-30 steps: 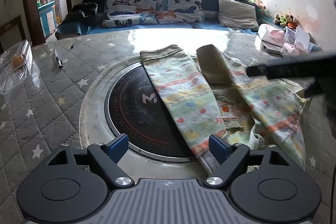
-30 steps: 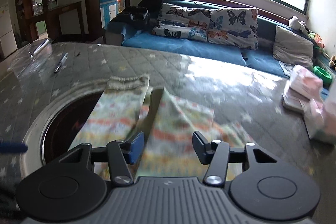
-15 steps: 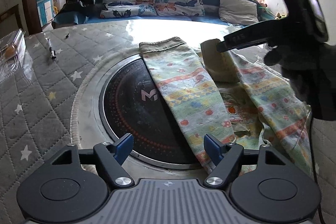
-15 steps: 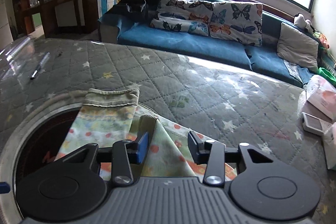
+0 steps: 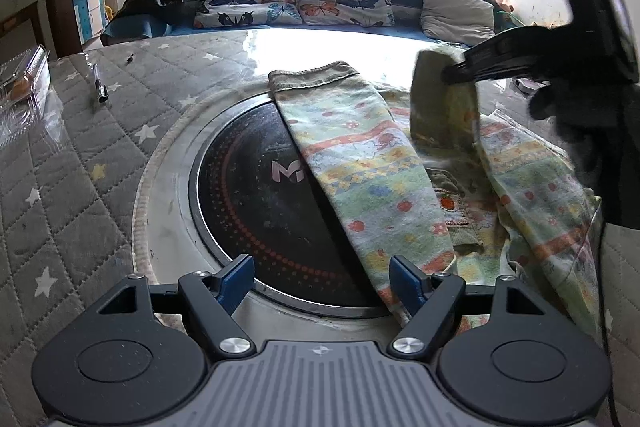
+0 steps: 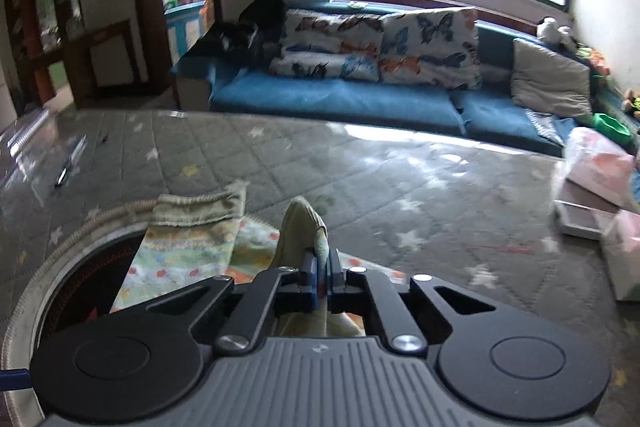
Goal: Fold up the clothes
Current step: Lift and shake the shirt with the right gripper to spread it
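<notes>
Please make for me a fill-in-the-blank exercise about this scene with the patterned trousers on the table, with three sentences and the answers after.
1. The right gripper is shut on the cuff of one leg of the patterned trousers and holds it ____ the table.
2. The left gripper is ____ and holds nothing.
3. The other trouser leg lies flat, partly over the round black ____ set in the table.

Missing words: above; open; cooktop
</notes>
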### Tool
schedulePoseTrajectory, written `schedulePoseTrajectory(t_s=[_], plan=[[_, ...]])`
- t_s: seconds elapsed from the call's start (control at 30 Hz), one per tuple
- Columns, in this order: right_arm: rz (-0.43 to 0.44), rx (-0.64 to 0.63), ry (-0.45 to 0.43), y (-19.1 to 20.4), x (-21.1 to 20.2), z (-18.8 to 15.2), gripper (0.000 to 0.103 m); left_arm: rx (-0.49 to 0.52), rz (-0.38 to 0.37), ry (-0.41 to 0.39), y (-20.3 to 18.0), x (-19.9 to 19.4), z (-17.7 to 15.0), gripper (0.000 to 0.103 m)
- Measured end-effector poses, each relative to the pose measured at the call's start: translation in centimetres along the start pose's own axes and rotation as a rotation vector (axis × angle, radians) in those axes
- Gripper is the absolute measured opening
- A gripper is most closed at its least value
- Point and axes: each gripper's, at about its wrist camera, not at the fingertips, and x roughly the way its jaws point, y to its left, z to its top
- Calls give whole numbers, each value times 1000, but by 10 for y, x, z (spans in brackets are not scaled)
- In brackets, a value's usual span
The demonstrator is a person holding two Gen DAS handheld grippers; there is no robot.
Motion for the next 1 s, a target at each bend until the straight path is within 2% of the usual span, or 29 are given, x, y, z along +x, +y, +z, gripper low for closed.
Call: schedulePoseTrajectory(t_s=[0.17,0.4,0.7,1.0], plan=[[-41,50,-68,-25,-42,-3,3,12,13,-22,-5,-6,-1,77],[-118,91,-154,-61,-113,-19,3,33,-9,-62,-19,-19,2,77],[-238,160,-205,-107,-186,-67,3,93,-71,-75,-54,-28,-1,78],[-370,235,-221,-143,-251,-122,3,165,-139,-70,-93,-32,-9,78]])
